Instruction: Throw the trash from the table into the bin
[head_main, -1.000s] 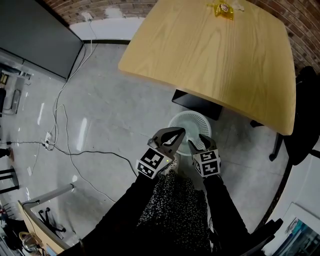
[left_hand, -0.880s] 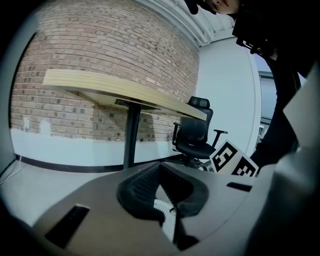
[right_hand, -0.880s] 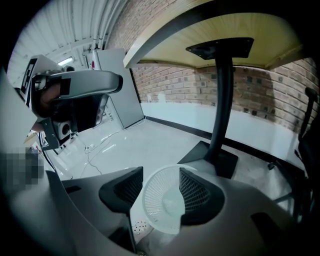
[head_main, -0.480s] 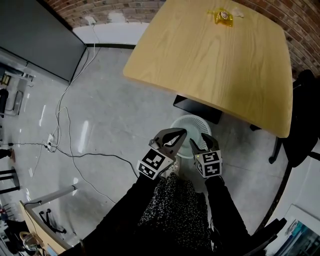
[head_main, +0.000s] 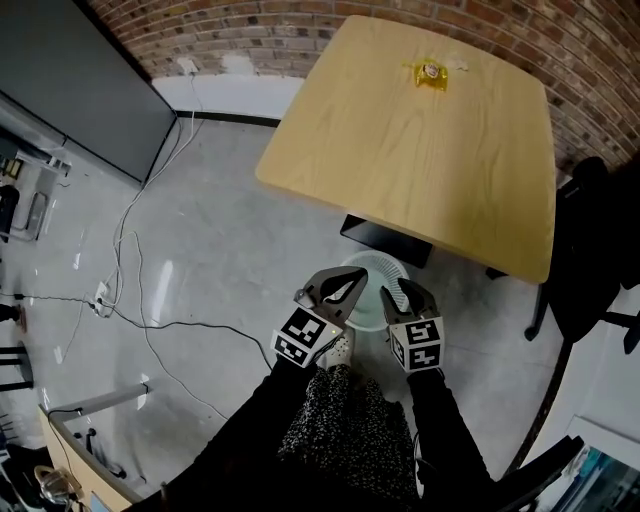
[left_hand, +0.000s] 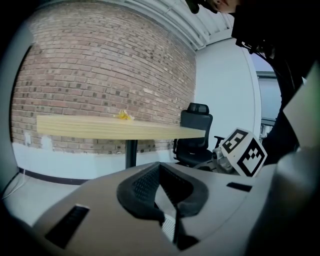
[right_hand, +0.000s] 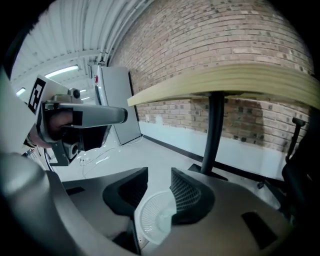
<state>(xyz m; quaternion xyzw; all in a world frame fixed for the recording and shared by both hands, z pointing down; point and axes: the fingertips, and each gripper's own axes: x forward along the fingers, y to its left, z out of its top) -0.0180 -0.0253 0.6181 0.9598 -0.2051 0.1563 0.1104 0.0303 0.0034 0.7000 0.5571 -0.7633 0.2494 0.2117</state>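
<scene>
Fingers (head_main: 330, 283) hang over grey floor (head_main: 200, 230) beside wooden table (head_main: 420, 150), brick wall (head_main: 300, 20).

Left hand-held gripper (head_main: 360, 277) closed; right hand-held gripper (head_main: 398, 291) ajar, empty, lately narrowing.

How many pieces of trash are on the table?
1 for certain: a yellow wrapper near the table's far edge. A pale scrap beside it may be a second; it is too small to tell.
</scene>
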